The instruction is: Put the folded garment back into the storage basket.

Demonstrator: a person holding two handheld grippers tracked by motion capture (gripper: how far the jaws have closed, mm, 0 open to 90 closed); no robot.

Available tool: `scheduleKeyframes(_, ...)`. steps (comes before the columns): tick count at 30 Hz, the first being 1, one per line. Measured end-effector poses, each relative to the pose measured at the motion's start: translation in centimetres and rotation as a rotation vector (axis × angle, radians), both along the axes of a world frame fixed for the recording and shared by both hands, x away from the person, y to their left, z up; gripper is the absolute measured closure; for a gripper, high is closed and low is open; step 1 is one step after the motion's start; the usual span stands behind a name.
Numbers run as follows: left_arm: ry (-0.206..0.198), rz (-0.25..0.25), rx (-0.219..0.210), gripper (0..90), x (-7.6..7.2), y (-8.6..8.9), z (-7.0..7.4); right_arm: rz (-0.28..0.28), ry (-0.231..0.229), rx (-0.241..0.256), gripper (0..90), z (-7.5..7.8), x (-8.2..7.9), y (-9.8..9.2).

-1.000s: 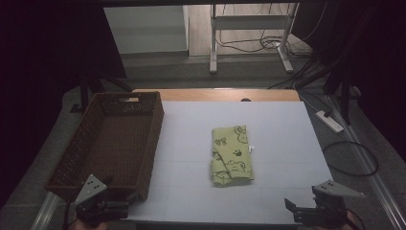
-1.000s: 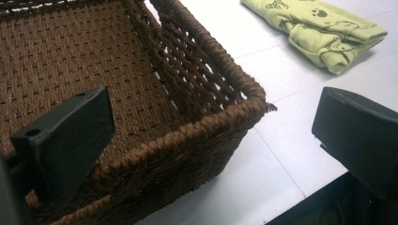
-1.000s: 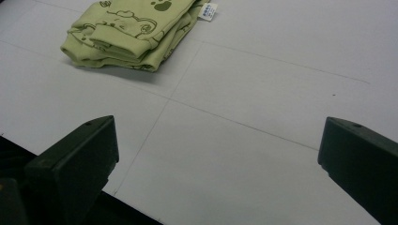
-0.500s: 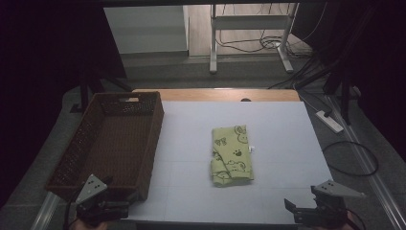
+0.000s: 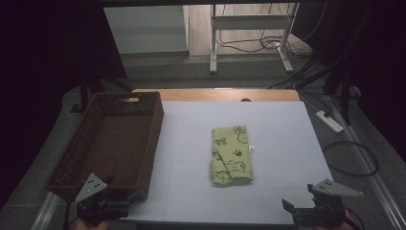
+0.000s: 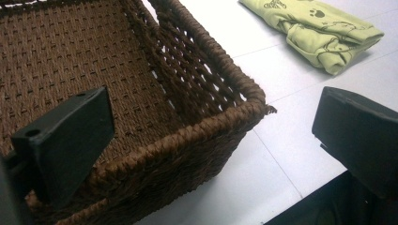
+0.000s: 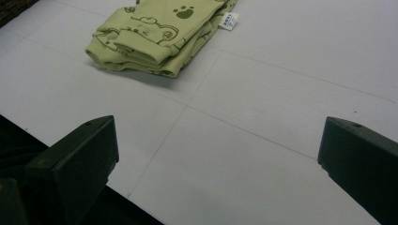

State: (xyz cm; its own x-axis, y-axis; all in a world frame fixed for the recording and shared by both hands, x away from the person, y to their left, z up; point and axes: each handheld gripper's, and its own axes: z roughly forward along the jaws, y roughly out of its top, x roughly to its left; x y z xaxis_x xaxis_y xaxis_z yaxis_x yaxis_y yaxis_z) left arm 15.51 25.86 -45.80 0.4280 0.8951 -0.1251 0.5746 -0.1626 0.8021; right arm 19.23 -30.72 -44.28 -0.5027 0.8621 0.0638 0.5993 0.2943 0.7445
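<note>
Green cotton, pale and lime-tinted, was what sat in front of you: a folded garment point(image 5: 231, 155) printed with dark paw marks and little cartoon animals, lying flat near the middle of the white table point(image 5: 287, 124). It was folded into a long rectangle, running from 12 o'clock to 6 o'clock in the high view, with a rolled cuff or sleeve bunched at its 6 o'clock end. A small white label point(image 7: 228, 20) stuck out from one edge, showing at 3 o'clock of the cloth in the high view.

Your left gripper point(image 5: 103, 207) hung at 7 o'clock of the table, right by the near corner of the brown wicker basket point(image 6: 197, 79). Its jaws stood wide apart with nothing between them but basket weave and table below. In the left gripper view the garment lay off at 1 o'clock, well apart from the basket.

Your right gripper point(image 5: 313, 211) hovered at 5 o'clock of the table, over the near edge. Its jaws were spread wide too, holding nothing. In the right gripper view the garment lay at 11 o'clock, well clear of the jaws, with faint grid lines crossing the bare table between.
</note>
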Motion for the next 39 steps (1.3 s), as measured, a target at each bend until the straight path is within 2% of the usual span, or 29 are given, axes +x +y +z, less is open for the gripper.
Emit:
scheduleKeyframes(3, 0.002, -0.001, -0.004, 0.0, 0.1, 0.0, 0.1, 0.008, 0.018, 0.013, 0.0, 0.1, 0.2, 0.1)
scheduleKeyframes(6, 0.009, -0.012, -0.012, 0.0, 0.2, -0.1, 0.2, 0.028, 0.024, 0.063, 0.0, 0.5, 0.3, 0.4)
scheduleKeyframes(9, 0.02, -0.026, -0.021, 0.0, 0.3, -0.2, 0.2, 0.034, 0.0, 0.052, 0.0, 0.7, 0.4, 0.6)
scheduleKeyframes(16, 0.018, -0.039, -0.037, 0.0, 0.5, -0.2, 0.5, 0.055, 0.0, 0.033, 0.0, 0.9, 0.6, 1.0)
scheduleKeyframes(19, 0.011, -0.075, -0.052, 0.0, 0.6, -0.3, 0.8, 0.067, -0.008, 0.045, 0.0, 1.1, 0.7, 1.3)
scheduleKeyframes(28, -0.004, -0.134, -0.077, 0.0, 1.2, -0.9, 1.3, 0.095, -0.008, 0.044, 0.0, 1.7, 1.4, 2.2)
scheduleKeyframes(36, -0.006, -0.137, -0.088, 0.0, 1.7, -1.2, 1.5, 0.102, 0.002, 0.042, 0.0, 1.9, 2.3, 2.5)
scheduleKeyframes(39, -0.004, -0.139, -0.079, 0.0, 2.0, -1.6, 1.6, 0.105, 0.008, 0.047, 0.0, 1.9, 2.6, 2.7)
